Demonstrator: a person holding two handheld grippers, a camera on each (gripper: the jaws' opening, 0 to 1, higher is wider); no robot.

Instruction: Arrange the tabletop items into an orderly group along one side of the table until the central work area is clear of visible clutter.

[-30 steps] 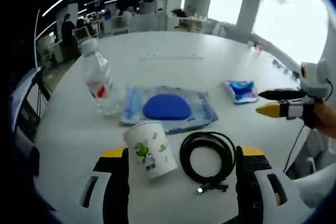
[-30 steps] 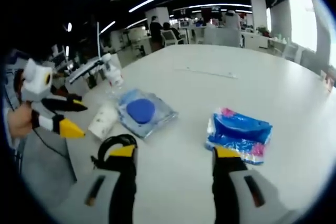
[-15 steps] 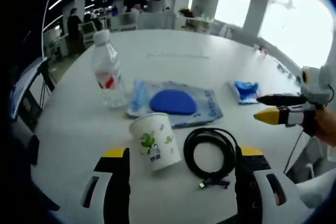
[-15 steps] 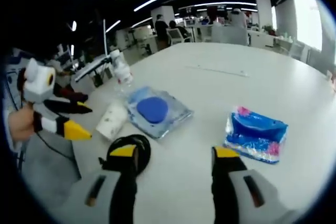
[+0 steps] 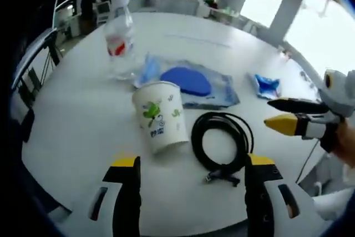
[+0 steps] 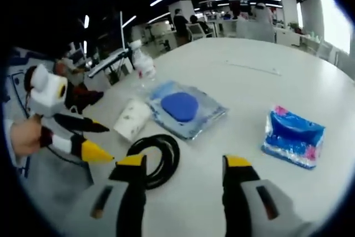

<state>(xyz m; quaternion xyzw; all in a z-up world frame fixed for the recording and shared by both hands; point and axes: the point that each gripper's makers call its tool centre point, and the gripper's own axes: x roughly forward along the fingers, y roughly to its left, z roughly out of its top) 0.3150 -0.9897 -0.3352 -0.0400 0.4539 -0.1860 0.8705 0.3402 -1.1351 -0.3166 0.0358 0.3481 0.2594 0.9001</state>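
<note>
A paper cup (image 5: 160,116) with a green print lies on its side on the white table (image 5: 77,120), just beyond my open left gripper (image 5: 191,162). Right of it sits a coiled black cable (image 5: 221,142). Behind them lie a clear packet holding a blue pad (image 5: 188,80), an upright water bottle (image 5: 121,37) and a blue tissue pack (image 5: 267,85). My right gripper (image 6: 184,162) is open over bare table, with the cable (image 6: 157,158), cup (image 6: 132,119), blue pad packet (image 6: 181,106), bottle (image 6: 143,66) and tissue pack (image 6: 294,137) ahead of it. Each gripper appears at the edge of the other's view.
Chairs and desks stand past the table's far edge (image 5: 66,26), with people in the background. A thin pale strip (image 6: 252,67) lies on the table farther out. The table's near edge (image 5: 183,231) runs just under my left gripper.
Both cameras have moved: the left view has tilted down and closer to the cup and cable, and the right view has shifted so the tissue pack sits farther right. The items themselves stay put.
</note>
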